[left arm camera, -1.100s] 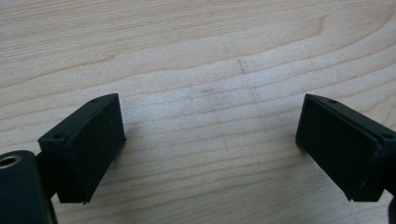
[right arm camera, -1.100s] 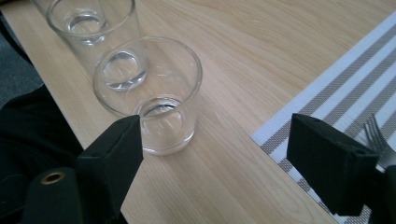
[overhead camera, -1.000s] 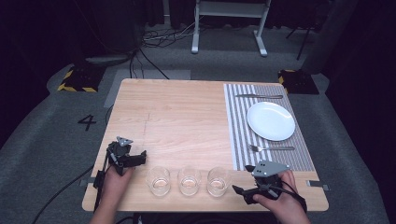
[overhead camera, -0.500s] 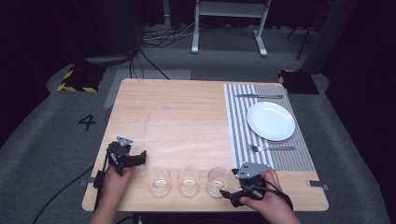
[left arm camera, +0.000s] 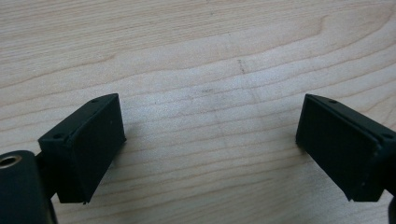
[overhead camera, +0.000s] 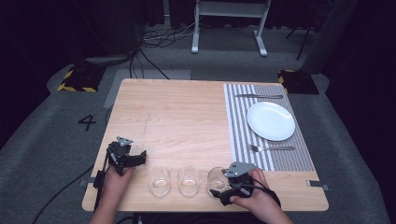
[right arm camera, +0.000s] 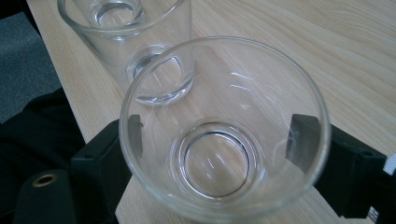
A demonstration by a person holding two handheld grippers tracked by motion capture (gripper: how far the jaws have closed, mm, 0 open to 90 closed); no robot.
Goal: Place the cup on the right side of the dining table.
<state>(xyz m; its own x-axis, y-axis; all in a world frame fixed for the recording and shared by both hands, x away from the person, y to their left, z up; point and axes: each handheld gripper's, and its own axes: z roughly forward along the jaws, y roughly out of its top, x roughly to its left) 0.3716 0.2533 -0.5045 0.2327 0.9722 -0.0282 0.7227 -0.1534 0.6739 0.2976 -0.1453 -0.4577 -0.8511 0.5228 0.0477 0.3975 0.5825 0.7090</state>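
Glass tumblers, three in a row, stand along the near edge of the wooden table [overhead camera: 187,116]. The right gripper [overhead camera: 223,191] has its jaws spread either side of the rightmost glass [right arm camera: 224,126], apparently lined up to grip it; contact cannot be told. Left of that glass stand the middle glass [overhead camera: 189,180] and left glass [overhead camera: 158,179]. Beyond them the left gripper [overhead camera: 138,158] rests idle, jaws spread over bare wood.
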